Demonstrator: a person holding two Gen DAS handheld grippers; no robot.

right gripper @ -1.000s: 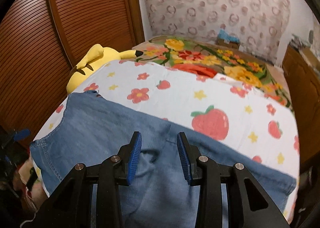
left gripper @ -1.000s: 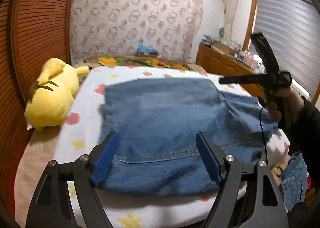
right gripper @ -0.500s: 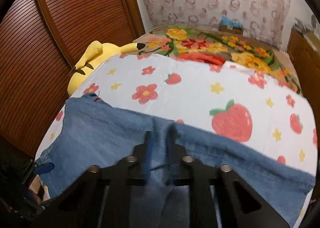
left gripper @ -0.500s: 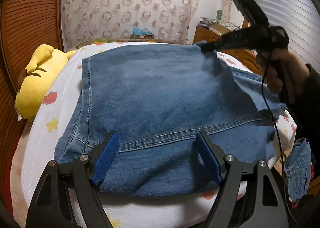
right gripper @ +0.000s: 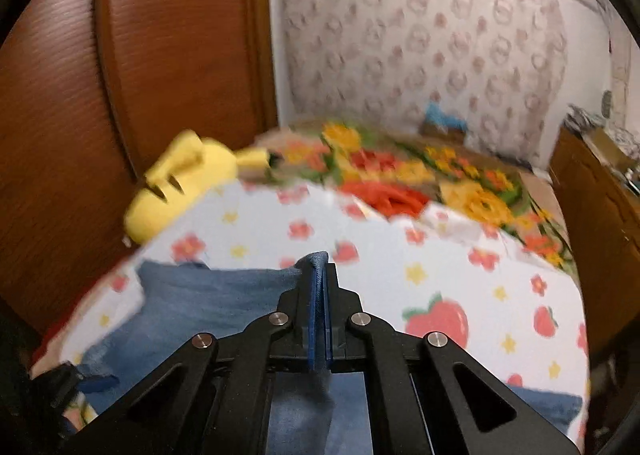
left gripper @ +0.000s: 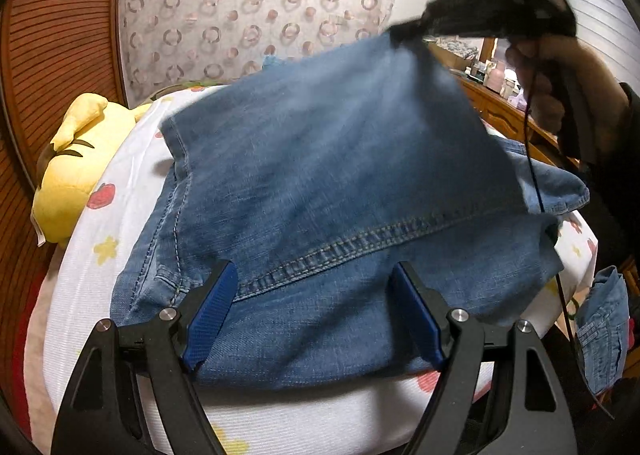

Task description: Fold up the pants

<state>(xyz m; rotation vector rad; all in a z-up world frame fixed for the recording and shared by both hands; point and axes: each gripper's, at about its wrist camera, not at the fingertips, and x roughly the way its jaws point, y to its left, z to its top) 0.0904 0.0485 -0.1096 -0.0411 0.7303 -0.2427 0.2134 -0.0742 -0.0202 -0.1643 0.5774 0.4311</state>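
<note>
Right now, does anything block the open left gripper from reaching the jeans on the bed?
Nothing visible does. The left gripper hangs open directly over the jeans, with bare denim between its fingers; the yellow plush toy sits off to the side.

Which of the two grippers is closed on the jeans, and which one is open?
The right gripper is closed: its fingers pinch a fold of the jeans. The left gripper stands wide open above the denim, gripping nothing.

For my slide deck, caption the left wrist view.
Right gripper lifts a jeans edge; left gripper open above them.
</note>
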